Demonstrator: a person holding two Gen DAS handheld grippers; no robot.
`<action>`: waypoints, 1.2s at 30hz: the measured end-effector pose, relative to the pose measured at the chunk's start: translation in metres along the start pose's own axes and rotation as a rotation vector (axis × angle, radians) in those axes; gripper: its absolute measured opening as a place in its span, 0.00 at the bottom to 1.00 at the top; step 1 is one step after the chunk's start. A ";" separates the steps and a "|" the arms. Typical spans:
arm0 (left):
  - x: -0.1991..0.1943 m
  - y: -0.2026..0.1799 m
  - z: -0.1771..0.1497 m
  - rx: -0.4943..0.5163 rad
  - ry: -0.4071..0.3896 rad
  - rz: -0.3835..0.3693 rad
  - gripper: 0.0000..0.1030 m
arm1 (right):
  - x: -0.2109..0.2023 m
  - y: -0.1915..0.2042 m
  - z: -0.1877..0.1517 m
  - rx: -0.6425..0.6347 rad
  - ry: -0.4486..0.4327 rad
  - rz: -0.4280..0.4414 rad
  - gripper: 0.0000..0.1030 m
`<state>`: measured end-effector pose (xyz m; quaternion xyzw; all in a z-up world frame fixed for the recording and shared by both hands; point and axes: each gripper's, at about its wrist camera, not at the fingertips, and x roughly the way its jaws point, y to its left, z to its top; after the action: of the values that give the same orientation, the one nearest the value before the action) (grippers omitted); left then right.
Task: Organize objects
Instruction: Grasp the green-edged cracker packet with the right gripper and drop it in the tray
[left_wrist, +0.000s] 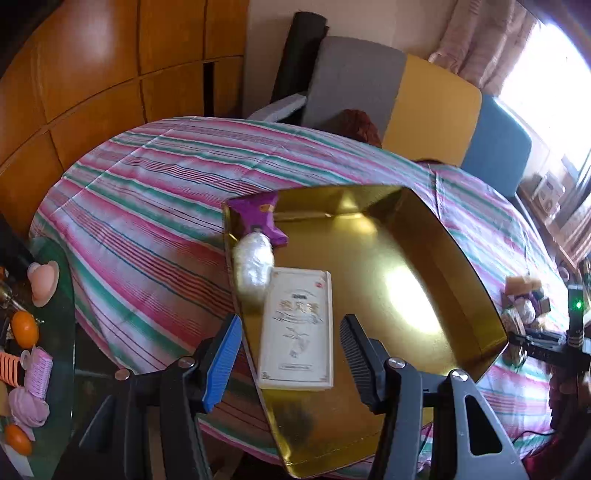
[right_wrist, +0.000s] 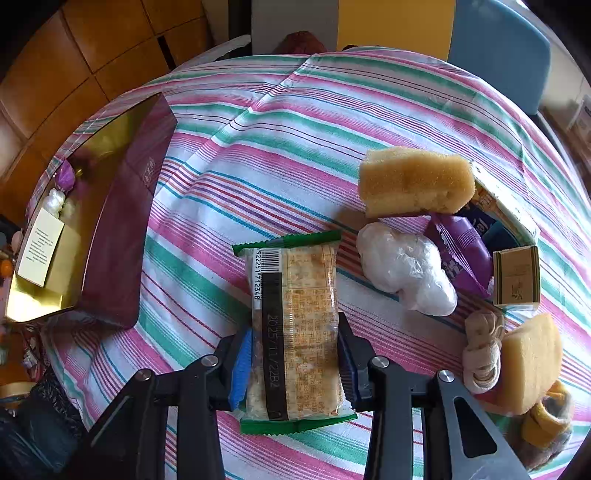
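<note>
A gold-lined box (left_wrist: 461, 258) with a maroon outside (right_wrist: 122, 229) lies open on the striped tablecloth. Inside it are a white printed carton (left_wrist: 299, 295), a white plastic-wrapped bundle (left_wrist: 255, 266) and a purple packet (left_wrist: 264, 218). My left gripper (left_wrist: 291, 325) hovers open above the carton and touches nothing. My right gripper (right_wrist: 294, 328) is shut on a green-edged cracker packet (right_wrist: 295, 288), with the pads pressing both long sides. To its right lie a sponge (right_wrist: 413, 181), a white plastic bag (right_wrist: 402, 269), another purple packet (right_wrist: 461, 254) and a small gold carton (right_wrist: 517, 275).
A second sponge (right_wrist: 528, 365) and a knotted cord bundle (right_wrist: 480, 354) sit at the right edge of the tablecloth (right_wrist: 295, 122). A glass side table at the far left holds oranges (left_wrist: 24, 328) and pink items. Chairs (left_wrist: 428, 107) and wooden cabinets (left_wrist: 92, 74) stand behind.
</note>
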<state>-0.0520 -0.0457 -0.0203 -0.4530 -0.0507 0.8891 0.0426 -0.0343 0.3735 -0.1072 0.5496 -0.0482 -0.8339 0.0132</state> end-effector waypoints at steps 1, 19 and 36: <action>-0.001 0.004 0.001 -0.011 -0.008 0.003 0.55 | -0.001 -0.001 0.000 0.017 0.008 -0.002 0.39; -0.007 0.036 -0.001 -0.070 -0.048 -0.050 0.55 | -0.043 0.197 0.041 -0.102 -0.102 0.203 0.39; 0.001 0.047 -0.012 -0.088 -0.021 -0.060 0.55 | 0.029 0.274 0.025 -0.139 0.056 0.206 0.41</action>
<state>-0.0443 -0.0910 -0.0344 -0.4433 -0.1038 0.8890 0.0484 -0.0771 0.1007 -0.0983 0.5626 -0.0463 -0.8138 0.1382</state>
